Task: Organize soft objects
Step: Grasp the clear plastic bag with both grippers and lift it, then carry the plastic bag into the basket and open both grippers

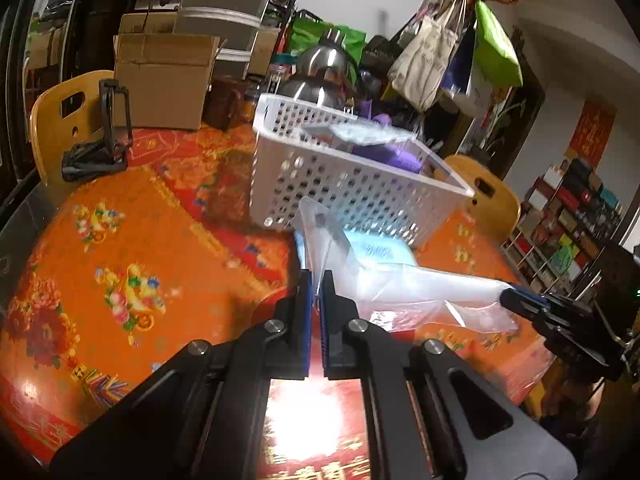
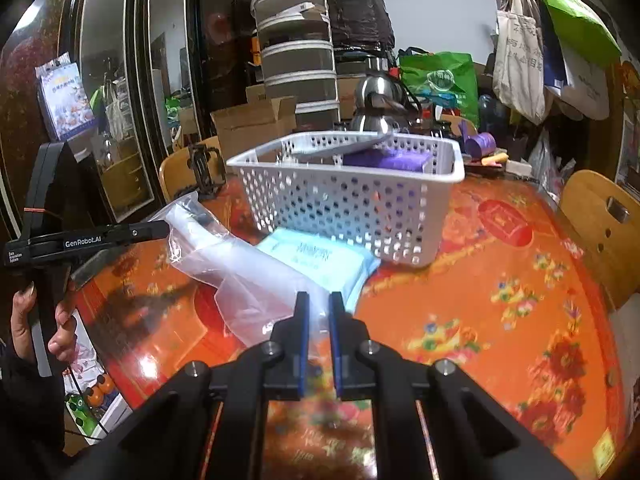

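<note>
My left tool (image 1: 317, 280) was clamped on one end of the clear plastic bag (image 1: 400, 284), my right tool (image 2: 319, 304) pinching the other. It hung above the tabletop (image 2: 500, 280) beside the blue wipes pack (image 2: 320, 258). Purple items (image 2: 388, 159) already sat in the white basket (image 2: 344, 208); bag and wipes remained, I judged.

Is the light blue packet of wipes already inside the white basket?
No: the light blue packet lies on the orange tablecloth in front of the white basket, partly under the clear plastic bag.

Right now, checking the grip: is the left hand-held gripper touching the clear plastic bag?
Touching. The left wrist view shows the left hand-held gripper pinching the clear plastic bag.
</note>
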A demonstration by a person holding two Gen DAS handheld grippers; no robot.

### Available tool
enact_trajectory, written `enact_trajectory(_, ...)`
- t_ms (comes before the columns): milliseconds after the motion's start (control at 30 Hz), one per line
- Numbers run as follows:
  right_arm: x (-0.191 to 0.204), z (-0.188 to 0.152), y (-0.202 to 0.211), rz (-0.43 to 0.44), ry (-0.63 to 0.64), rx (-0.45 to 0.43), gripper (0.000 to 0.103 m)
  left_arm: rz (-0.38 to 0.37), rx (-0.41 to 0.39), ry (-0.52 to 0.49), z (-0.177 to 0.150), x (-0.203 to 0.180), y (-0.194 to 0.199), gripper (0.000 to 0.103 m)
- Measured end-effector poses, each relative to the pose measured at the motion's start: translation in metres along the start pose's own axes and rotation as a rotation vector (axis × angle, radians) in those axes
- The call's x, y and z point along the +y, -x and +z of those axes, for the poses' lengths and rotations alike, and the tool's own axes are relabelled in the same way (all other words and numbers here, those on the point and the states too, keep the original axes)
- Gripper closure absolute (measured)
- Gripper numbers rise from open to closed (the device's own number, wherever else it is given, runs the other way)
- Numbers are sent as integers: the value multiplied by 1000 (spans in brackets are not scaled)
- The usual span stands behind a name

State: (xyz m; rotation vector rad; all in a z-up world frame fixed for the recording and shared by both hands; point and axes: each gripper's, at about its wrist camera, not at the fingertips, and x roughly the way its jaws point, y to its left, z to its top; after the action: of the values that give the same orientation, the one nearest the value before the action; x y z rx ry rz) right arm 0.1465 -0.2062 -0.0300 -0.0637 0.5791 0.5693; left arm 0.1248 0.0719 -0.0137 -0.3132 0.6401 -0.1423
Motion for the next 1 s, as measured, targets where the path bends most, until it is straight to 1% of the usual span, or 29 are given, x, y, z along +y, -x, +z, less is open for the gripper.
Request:
enact_trajectory(133, -8, 23, 6, 2, 12, -30, 95, -10, -30, 2, 17, -9, 8, 100)
enact_trajectory(200, -15, 38, 10, 11, 6, -52, 95, -18, -48, -4, 30, -14, 12, 100)
enact_trajectory(233, -19, 51, 12, 10, 9, -65, 95, -20, -57, -6, 37, -17, 14, 100)
enact_trajectory(333, -27, 83, 12, 5, 24, -92, 95, -38, -88, -12, 71, -26, 17, 100)
enact_trajectory(367, -29, 94, 11, 4, 44, -107, 95, -36, -103, -19, 83, -30, 18, 100)
enact_trajectory(433, -34, 118, 8, 10, 82, -134, 95, -57, -129, -18, 106, -38, 18, 100)
enact_trajectory(500, -44, 142, 2, 13, 90, -147, 95, -56, -148, -31, 129, -47, 16, 100)
enact_trajectory(600, -56, 166, -13, -9, 96, -148, 95, -42, -133, -29, 158, -54, 2, 100)
enact_trajectory(667, -64, 174, -26, -12, 86, -127, 95, -19, -108, -28, 173, -55, -13, 100)
enact_trajectory(767, -75, 179, -51, -33, 94, -102, 95, -1, -80, -14, 185, -53, -36, 100)
enact_trajectory(867, -81, 177, -68, -22, 92, -94, 95, 17, -62, -7, 188, -49, -58, 100)
enact_trajectory(1000, -85, 169, -85, -34, 97, -79, 95, 39, -43, 16, 182, -37, -83, 100)
